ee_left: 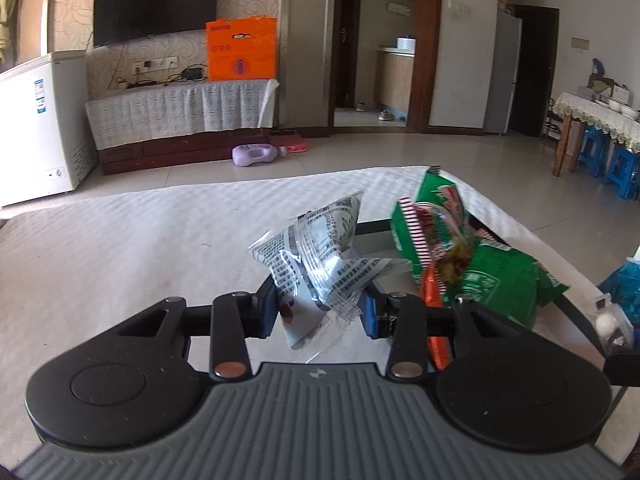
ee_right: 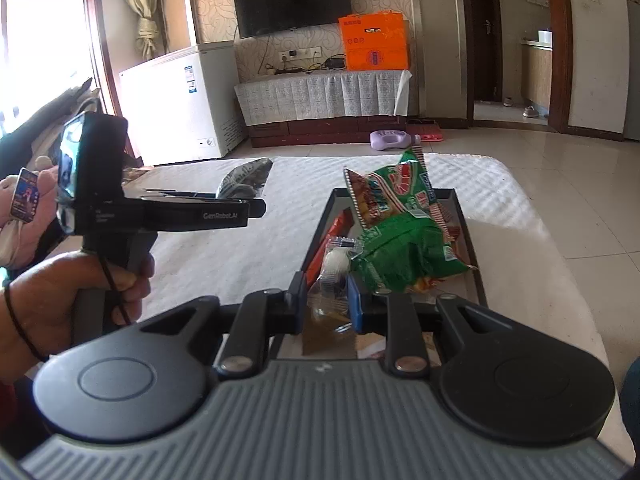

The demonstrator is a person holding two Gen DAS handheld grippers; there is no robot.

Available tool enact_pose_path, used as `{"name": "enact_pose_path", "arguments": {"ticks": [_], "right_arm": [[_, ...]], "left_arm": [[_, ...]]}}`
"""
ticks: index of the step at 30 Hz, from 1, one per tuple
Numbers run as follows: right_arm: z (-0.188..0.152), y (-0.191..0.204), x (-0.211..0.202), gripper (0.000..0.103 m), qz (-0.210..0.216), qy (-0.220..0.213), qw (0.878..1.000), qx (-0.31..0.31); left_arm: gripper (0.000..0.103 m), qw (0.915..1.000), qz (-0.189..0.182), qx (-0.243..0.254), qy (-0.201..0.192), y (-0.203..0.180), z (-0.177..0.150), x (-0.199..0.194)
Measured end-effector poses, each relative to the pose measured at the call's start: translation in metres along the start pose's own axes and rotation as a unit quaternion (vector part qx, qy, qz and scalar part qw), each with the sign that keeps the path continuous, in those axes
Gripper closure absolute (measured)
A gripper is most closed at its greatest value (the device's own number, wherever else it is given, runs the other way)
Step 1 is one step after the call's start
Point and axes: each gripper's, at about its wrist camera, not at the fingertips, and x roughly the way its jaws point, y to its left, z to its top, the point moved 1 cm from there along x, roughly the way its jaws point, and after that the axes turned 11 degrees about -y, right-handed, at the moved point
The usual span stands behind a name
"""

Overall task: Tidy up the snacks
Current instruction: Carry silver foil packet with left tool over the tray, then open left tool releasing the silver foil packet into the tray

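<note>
My left gripper [ee_left: 318, 312] is shut on a crinkled silver-grey snack packet [ee_left: 320, 252] and holds it above the white table [ee_left: 140, 240], left of the black tray [ee_left: 576, 312]. In the right wrist view the left gripper [ee_right: 256, 208] shows from the side with that packet [ee_right: 244, 178]. The tray [ee_right: 464, 216] holds green snack bags [ee_right: 400, 240] and an orange packet [ee_right: 334, 232]. My right gripper [ee_right: 326, 302] is shut on a small clear packet with a white sweet [ee_right: 334, 268] over the tray's near end.
Beyond the table are tiled floor, a purple bottle [ee_left: 258, 155] lying on it, a TV stand [ee_left: 180, 112] with an orange box [ee_left: 241, 49], and a white freezer [ee_left: 40, 124]. A dining table with blue stools [ee_left: 596, 152] stands far right.
</note>
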Motion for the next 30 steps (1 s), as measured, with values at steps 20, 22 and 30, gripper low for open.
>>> {"name": "enact_pose_path", "arguments": {"ticks": [20,22,30], "right_arm": [[-0.013,-0.042,-0.007,0.078,-0.041,0.021,0.999,0.027],[-0.013,-0.044,-0.006,0.078,-0.043,0.022,0.998,0.030],[-0.017,-0.045,-0.001,0.078,-0.044,0.032,0.998,0.030]], "left_arm": [[0.057,0.9925,-0.113,0.046,0.009,-0.111,-0.020,0.003],[0.057,0.9921,-0.115,0.049,0.013,-0.115,-0.025,0.003],[0.053,0.9917,-0.116,0.047,0.031,-0.109,-0.034,0.002]]}}
